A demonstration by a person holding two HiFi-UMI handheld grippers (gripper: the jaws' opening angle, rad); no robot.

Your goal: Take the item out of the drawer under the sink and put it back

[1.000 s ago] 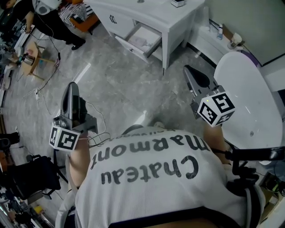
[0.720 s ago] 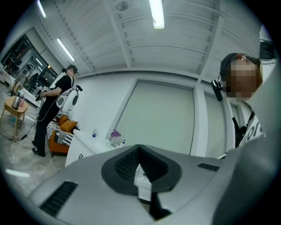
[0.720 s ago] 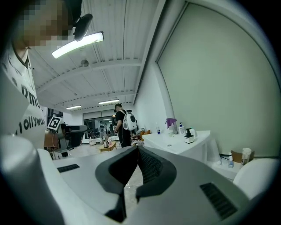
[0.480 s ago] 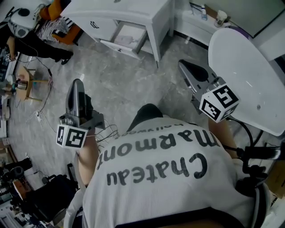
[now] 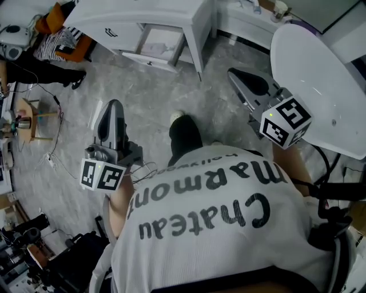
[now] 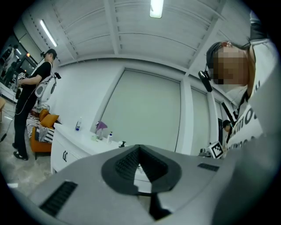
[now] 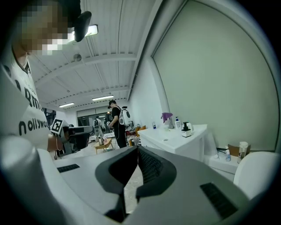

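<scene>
One smooth, white, rectangular drawer [image 5: 151, 60], open.

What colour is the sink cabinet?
White; the sink cabinet shows best in the head view.

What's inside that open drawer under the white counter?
The open drawer looks pale inside; whether anything lies there is too small to tell. Its back part is covered by the white counter.

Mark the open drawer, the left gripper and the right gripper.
open drawer [image 5: 156, 44], head view, on its pale interior.
left gripper [image 5: 113, 106], head view, at its closed fingertips.
right gripper [image 5: 231, 73], head view, at its closed fingertips.
</scene>
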